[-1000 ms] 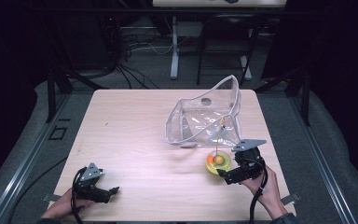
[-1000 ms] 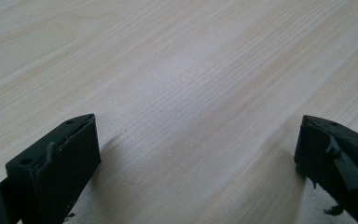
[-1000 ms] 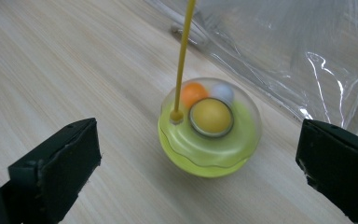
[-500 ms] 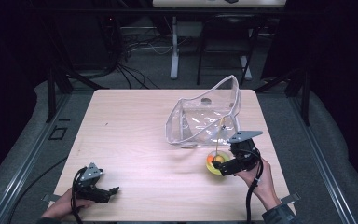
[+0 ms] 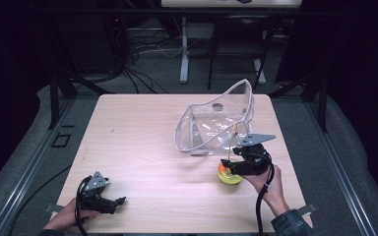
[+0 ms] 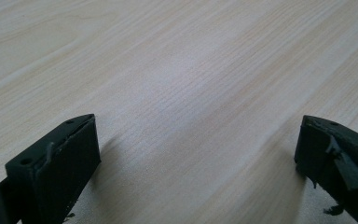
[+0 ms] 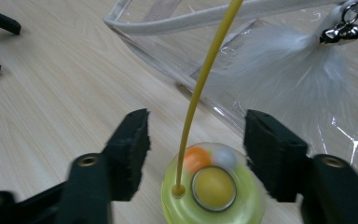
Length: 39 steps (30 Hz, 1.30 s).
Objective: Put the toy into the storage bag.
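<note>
Overhead, from the high view: pale wood table (image 5: pixel 152 142) on grey carpet in a dim room, black frame posts and loose cables behind, a white stand at the far edge. Clear plastic pouch (image 5: pixel 216 123) slumped open on the table's far right. Just in front of it, a yellow-green cat toy (image 5: pixel 229 176) with a thin yellow wand (image 5: pixel 232 142) rising toward the pouch. Right gripper (image 5: pixel 231 164) lowered over the toy, jaws just closing around it. Left gripper (image 5: pixel 120 200) resting at the near left corner, well apart from everything else. Next, from the left gripper view: jaws spread wide, nothing between them but bare wood grain (image 6: pixel 177 93). Last, from the right gripper view: jaws either side of the round toy (image 7: pixel 214 191), small gaps showing, pads not yet pressing; orange and white balls under its clear dome; wand (image 7: pixel 205 70) curving up from its rim; white feather tuft (image 7: pixel 298 70) with a small bell (image 7: pixel 342 30) lying against the pouch (image 7: pixel 177 18).
</note>
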{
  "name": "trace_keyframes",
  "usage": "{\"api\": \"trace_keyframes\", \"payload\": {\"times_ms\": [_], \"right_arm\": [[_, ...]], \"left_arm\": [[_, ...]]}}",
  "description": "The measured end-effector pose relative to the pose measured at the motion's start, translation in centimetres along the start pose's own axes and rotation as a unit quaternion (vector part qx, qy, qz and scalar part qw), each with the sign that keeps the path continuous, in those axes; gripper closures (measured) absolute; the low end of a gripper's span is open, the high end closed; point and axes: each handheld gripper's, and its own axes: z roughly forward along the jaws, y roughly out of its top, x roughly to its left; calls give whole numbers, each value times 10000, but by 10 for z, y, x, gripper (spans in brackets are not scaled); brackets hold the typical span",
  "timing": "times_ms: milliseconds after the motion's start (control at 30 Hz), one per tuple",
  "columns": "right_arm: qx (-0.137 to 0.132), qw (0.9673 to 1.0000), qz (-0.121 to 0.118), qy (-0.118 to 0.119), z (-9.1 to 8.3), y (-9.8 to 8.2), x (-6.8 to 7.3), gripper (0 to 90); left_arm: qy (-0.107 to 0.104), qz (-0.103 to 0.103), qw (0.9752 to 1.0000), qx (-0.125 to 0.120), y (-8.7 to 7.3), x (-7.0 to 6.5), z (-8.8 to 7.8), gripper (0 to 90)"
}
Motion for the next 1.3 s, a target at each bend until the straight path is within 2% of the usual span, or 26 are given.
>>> {"api": "trace_keyframes", "payload": {"times_ms": [33,67,100,133,167,200,267,300,400,600,633,767,1033,1300], "right_arm": [[-23,10000,6,3,1,0,1,514],[-23,10000,6,3,1,0,1,514],[-10,10000,-57,34,2,0,2,599],[-10,10000,-57,34,2,0,2,599],[0,9999,-141,13,1,1,4,694],[0,9999,-141,13,1,1,4,694],[-17,9998,-222,-14,0,2,6,780],[-17,9998,-222,-14,0,2,6,780],[-9,9995,-308,-95,0,3,8,853],[-19,9995,-298,-50,1,4,9,879],[-6,9993,-373,-91,0,5,9,881],[16,9990,-419,-141,-1,5,11,882],[-32,9994,-325,-64,-10,6,7,882],[-71,9996,-263,-86,-20,7,4,882]], "left_arm": [[-1,-1,10000,0,0,0,0,0],[-1,-1,10000,0,0,0,0,0],[-3,-5,10000,-1,0,0,0,0],[1,0,10000,0,0,0,0,0],[-4,-5,10000,-1,0,0,0,0],[-4,-5,10000,-1,0,0,0,0],[0,-2,10000,-1,0,0,0,0],[-4,-6,10000,-2,0,0,0,0],[0,-2,10000,-1,0,0,0,0],[0,-3,10000,-1,0,0,0,0],[0,-1,10000,-1,0,0,0,0],[2,0,10000,-1,0,0,0,0],[1,-1,10000,0,0,0,0,0],[1,-1,10000,-1,0,0,0,0]]}}
